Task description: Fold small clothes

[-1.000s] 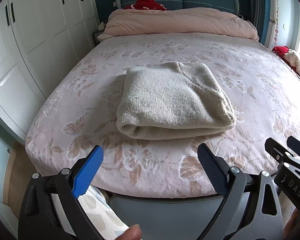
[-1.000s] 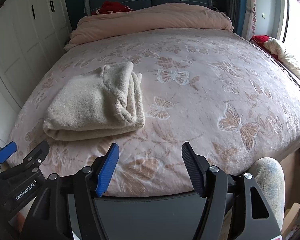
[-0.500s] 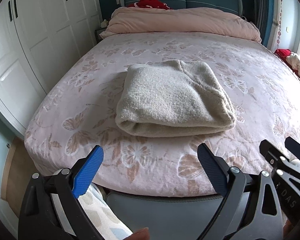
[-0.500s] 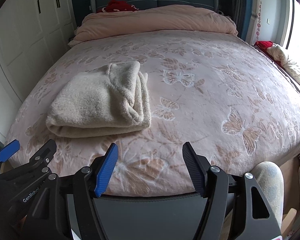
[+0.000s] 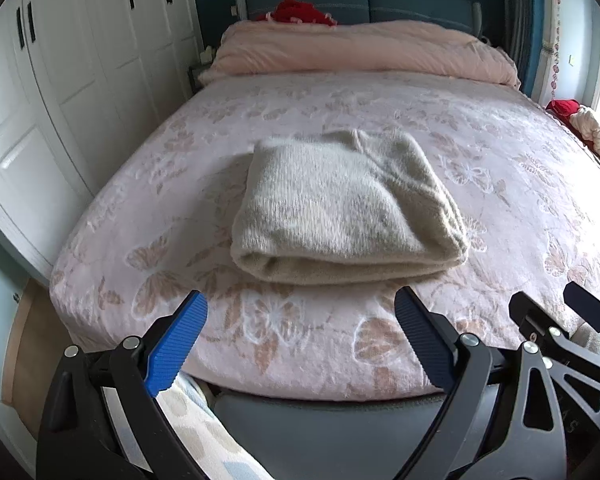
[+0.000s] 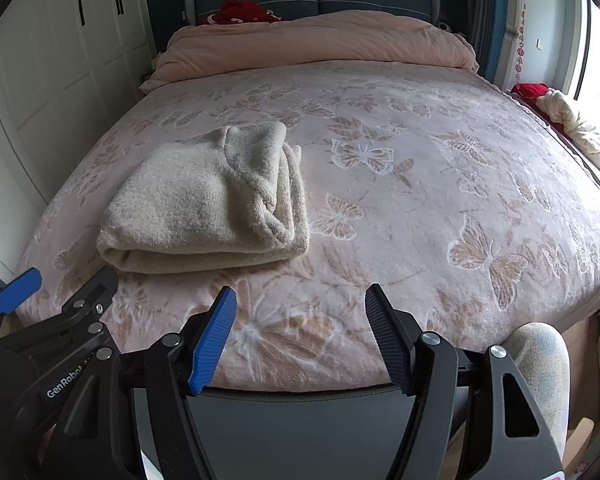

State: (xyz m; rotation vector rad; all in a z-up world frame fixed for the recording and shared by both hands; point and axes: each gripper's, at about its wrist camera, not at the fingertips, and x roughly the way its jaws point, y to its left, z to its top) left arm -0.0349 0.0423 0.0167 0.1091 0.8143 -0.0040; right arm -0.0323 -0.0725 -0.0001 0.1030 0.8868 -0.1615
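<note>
folded cream sweater (image 5: 348, 208) on butterfly bedspread (image 5: 500, 184), 12 o'clock of left gripper (image 5: 300, 332) | left gripper: jaws wide apart, empty | right gripper (image 6: 300, 332): jaws apart, empty, sweater at 10 o'clock

**Daylight from three o'clock, fisheye bending at the rims**

Soft daylight enters at three o'clock and washes out the pink butterfly-patterned bedspread (image 5: 572, 184) there. The folded cream knitted garment (image 5: 348, 204) looks slightly blurred in the left view. Black vignetting rounds every corner, and the white panelled wardrobe doors (image 6: 40, 92) bow.
</note>
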